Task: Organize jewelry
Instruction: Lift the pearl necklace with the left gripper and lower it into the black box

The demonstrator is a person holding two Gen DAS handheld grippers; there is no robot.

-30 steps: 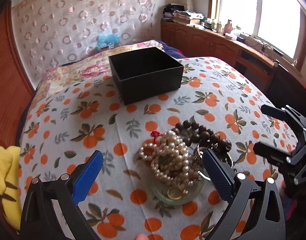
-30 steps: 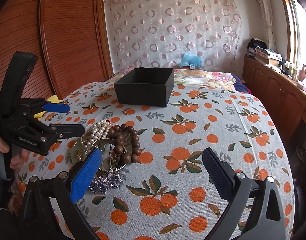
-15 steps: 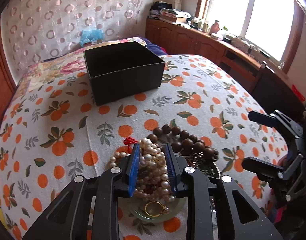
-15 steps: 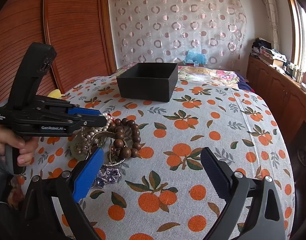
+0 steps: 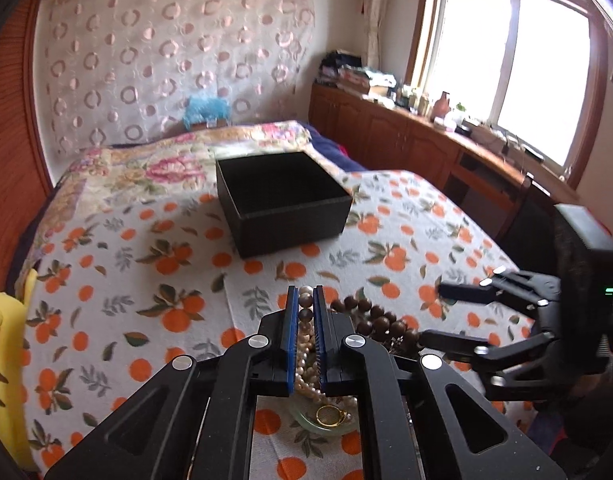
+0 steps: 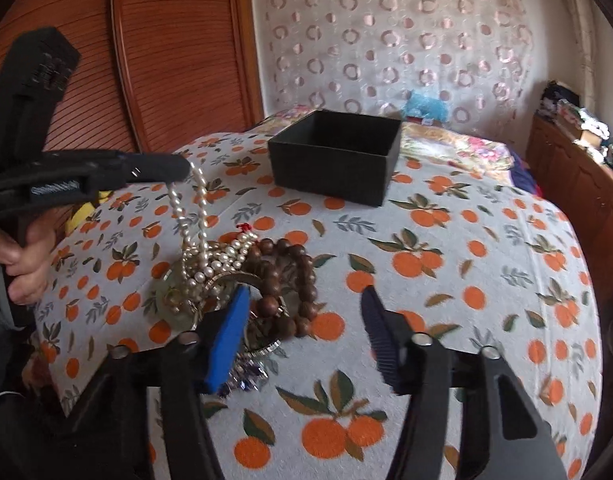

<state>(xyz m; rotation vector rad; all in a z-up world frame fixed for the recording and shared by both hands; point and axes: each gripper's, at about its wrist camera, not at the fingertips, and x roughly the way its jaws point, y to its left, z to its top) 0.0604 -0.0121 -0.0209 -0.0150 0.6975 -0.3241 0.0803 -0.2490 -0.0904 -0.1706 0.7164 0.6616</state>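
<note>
My left gripper [image 5: 305, 300] is shut on a pearl necklace [image 6: 200, 204] and has it lifted, its strands still hanging down into the jewelry pile. The pile holds a brown wooden bead bracelet [image 6: 290, 280], a pale green bangle [image 5: 318, 426] with a gold ring [image 5: 329, 415], and a crystal piece [image 6: 246, 376]. An open black box [image 5: 282, 200] stands farther back on the orange-print cloth; it also shows in the right wrist view [image 6: 338, 156]. My right gripper [image 6: 306, 312] is open just in front of the pile, its blue pad near the wooden beads.
The orange-print cloth [image 6: 466, 280] covers a bed. A yellow cloth [image 5: 2, 360] lies at the left edge. A wooden cabinet [image 5: 406, 140] with clutter runs under the window at right. A wooden panel [image 6: 178, 60] stands at the left.
My left gripper closed on the pearl necklace and has risen, pulling the strands up from the pile. My right gripper has moved closer to the pile and narrowed somewhat.
</note>
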